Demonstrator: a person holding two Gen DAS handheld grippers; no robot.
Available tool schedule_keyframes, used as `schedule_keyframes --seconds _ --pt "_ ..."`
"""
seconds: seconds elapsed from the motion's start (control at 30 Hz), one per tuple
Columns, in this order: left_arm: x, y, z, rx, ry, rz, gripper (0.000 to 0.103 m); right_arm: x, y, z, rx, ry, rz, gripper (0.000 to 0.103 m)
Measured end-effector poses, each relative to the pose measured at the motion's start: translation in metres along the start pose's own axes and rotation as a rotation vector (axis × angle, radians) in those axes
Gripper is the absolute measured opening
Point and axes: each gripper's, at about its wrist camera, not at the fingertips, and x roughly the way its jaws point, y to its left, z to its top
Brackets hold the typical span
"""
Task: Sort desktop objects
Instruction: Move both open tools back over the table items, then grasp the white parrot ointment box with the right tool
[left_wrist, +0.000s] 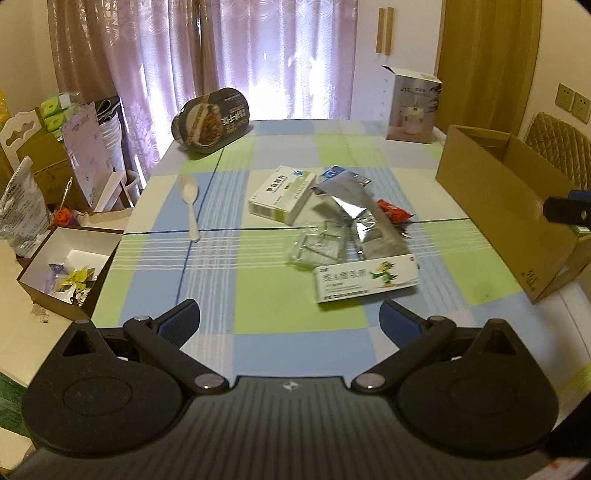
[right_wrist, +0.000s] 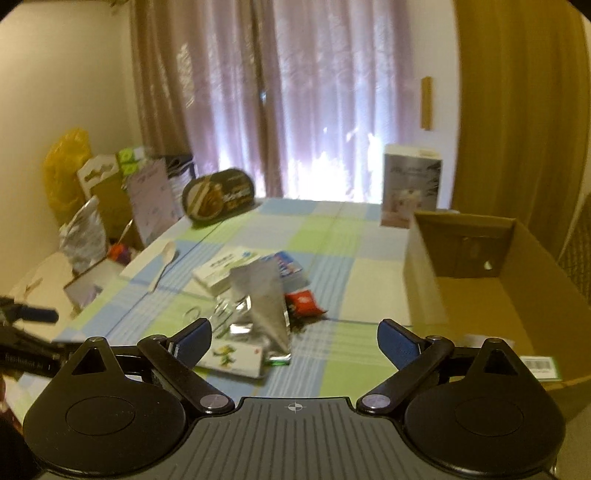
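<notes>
Clutter heaped mid-table on checked green-blue tablecloth (left_wrist: 258, 288), likely staged for sorting: crumpled silver foil pouch (left_wrist: 354, 206), white medicine box with cartoon duck (left_wrist: 365, 278), white-green carton (left_wrist: 282, 194), red snack packet (left_wrist: 393, 211), white plastic spoon (left_wrist: 190, 203) apart on left. Open brown cardboard box (left_wrist: 506, 206) at right edge, probable drop bin. Left gripper (left_wrist: 290, 319) low over near edge, jaws wide apart, empty. Right gripper (right_wrist: 294, 341) raised beside box, jaws apart, holding nothing.

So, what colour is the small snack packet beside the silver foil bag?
Red, with some white print. The snack packet shows best in the left wrist view.
</notes>
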Motion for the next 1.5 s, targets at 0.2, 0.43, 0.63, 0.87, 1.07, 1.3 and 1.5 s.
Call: schedule_keyframes --seconds 0.2,0.43,0.63,0.87,1.07,1.3,1.5 --pt "0.009 0.010 -0.002 0.001 0.008 0.004 0.102 0.016 0.012 -0.011 -0.021 0.046 0.017 0.095" --pt "0.023 0.019 -0.005 0.017 0.027 0.000 0.102 0.041 0.025 -0.018 -0.139 0.094 0.047 0.095" --pt "0.038 0.020 -0.003 0.066 0.035 -0.035 0.102 0.066 0.041 -0.029 -0.355 0.125 0.086 0.095" --pt "0.062 0.020 0.004 0.125 0.045 -0.069 0.102 0.100 0.053 -0.040 -0.591 0.122 0.177 0.095" --pt "0.086 0.021 0.008 0.159 0.058 -0.073 0.102 0.135 0.058 -0.047 -0.726 0.156 0.217 0.081" --pt "0.111 0.014 0.006 0.290 0.071 -0.087 0.102 0.165 0.067 -0.066 -0.945 0.192 0.236 0.064" --pt "0.125 0.007 0.006 0.415 0.067 -0.104 0.102 0.183 0.073 -0.075 -1.052 0.210 0.250 0.050"
